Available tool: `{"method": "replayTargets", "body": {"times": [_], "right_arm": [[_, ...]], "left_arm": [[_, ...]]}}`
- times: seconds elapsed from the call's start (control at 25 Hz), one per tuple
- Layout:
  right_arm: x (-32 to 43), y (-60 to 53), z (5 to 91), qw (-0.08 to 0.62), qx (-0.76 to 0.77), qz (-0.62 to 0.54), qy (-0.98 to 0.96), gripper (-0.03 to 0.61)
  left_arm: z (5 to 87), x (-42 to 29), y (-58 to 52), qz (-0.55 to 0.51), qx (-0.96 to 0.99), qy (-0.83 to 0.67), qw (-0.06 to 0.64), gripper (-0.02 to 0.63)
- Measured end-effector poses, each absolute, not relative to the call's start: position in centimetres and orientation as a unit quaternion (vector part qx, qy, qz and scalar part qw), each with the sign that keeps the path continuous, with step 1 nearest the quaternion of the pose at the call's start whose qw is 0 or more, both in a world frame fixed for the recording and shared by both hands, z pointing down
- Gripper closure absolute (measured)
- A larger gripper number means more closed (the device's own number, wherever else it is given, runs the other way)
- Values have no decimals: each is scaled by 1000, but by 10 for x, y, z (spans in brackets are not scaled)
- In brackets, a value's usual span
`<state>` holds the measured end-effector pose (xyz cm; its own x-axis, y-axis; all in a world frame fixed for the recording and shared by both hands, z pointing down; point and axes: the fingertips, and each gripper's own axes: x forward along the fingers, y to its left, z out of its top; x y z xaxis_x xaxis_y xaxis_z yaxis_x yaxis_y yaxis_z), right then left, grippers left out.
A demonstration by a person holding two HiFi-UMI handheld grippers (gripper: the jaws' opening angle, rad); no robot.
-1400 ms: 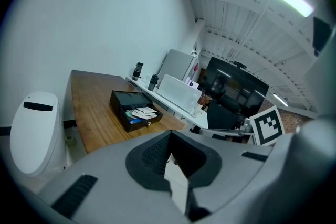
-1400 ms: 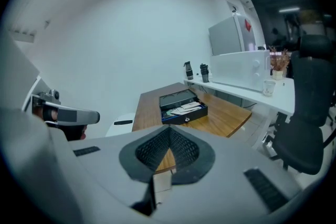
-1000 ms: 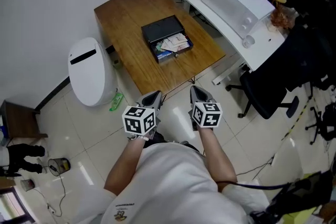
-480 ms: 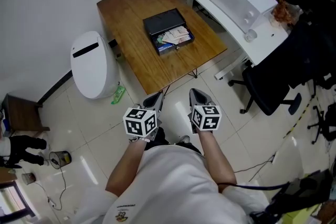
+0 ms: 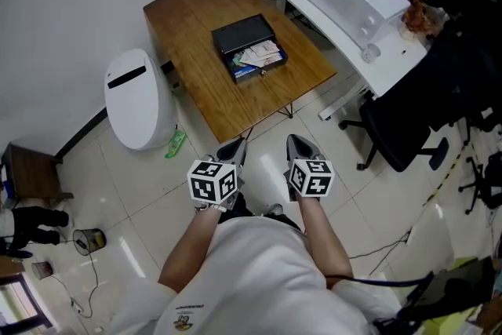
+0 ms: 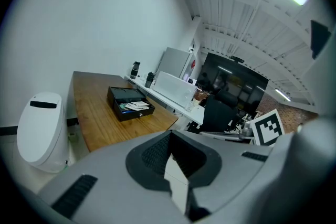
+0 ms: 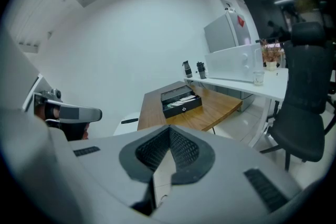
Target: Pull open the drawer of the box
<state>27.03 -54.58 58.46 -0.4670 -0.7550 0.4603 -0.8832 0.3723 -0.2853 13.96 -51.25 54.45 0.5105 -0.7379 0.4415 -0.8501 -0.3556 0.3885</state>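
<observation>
Table [image 5: 188, 27]: brown wood, visible grain, satin sheen. Box [image 5: 241, 34]: black, smooth, matt lid; drawer [image 5: 263, 71] contents look like paper. Floor [image 5: 118, 200]: pale tiles, glossy, with reflections. Left gripper [image 5: 233, 147] and right gripper [image 5: 296, 143]: matt grey plastic; pads [image 6: 155, 152] black, finely ribbed

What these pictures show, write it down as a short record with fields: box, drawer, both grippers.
box: black box, on the wooden table
drawer: drawer pulled out, papers showing inside
left gripper: left gripper has its jaws together, empty, held over the floor short of the table
right gripper: right gripper has its jaws together, empty, beside the left one
contact: neither gripper touches the box
</observation>
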Motion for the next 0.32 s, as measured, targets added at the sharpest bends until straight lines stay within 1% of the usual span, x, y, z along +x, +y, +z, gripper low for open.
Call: {"method": "replayTargets", "body": {"times": [0.32], "right_arm": [[265, -549, 583, 126, 499, 253, -819, 590]], "left_arm": [[543, 139, -518, 95, 821, -482, 292, 612]]}}
